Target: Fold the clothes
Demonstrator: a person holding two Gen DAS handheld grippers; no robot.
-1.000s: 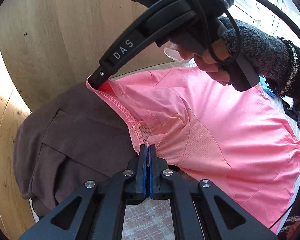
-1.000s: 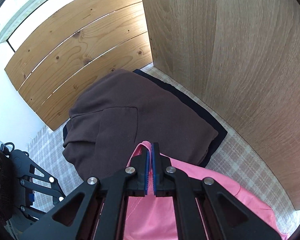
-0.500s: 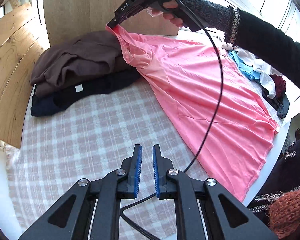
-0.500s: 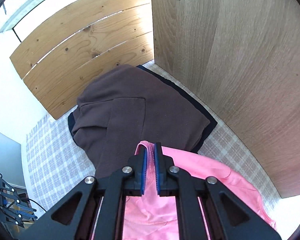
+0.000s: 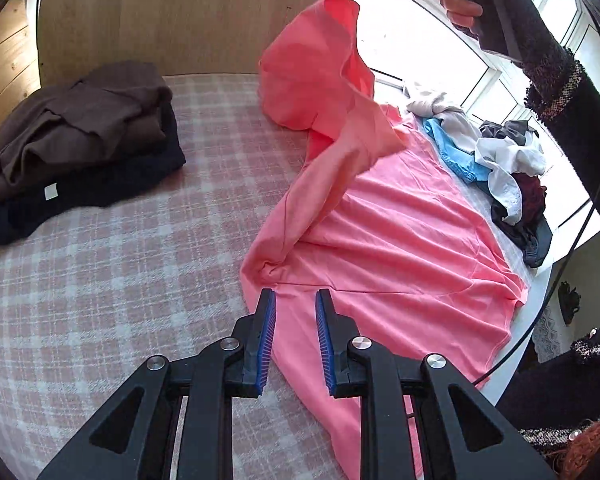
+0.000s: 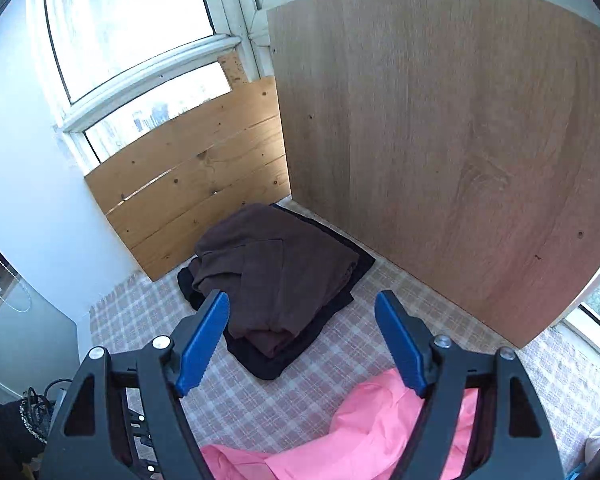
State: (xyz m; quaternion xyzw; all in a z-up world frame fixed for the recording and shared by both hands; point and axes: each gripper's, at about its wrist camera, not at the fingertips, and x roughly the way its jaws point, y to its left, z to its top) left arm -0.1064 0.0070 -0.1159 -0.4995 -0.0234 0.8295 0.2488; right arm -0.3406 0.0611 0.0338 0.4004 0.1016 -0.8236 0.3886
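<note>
A pink shirt (image 5: 400,240) lies spread on the checked tablecloth (image 5: 120,280). Its upper part (image 5: 320,60) hangs crumpled in the air above the rest, with nothing holding it. My left gripper (image 5: 296,336) is open, low over the shirt's near left edge, and pink cloth shows between its fingers. A hand (image 5: 460,0) holds the right gripper's handle at the top right. In the right wrist view my right gripper (image 6: 302,340) is open wide and holds nothing, well above the pink shirt (image 6: 360,432).
A folded brown garment (image 5: 84,120) lies on a dark navy one (image 5: 80,192) at the back left, by the wooden board (image 6: 440,140). Several unfolded clothes (image 5: 500,160) are heaped at the right, near the table's edge. A black cable (image 5: 560,260) hangs there.
My right gripper has opened, let go of the pink shirt's corner and risen. The freed cloth is dropping. My left gripper has opened wider and moved over the shirt's edge.
</note>
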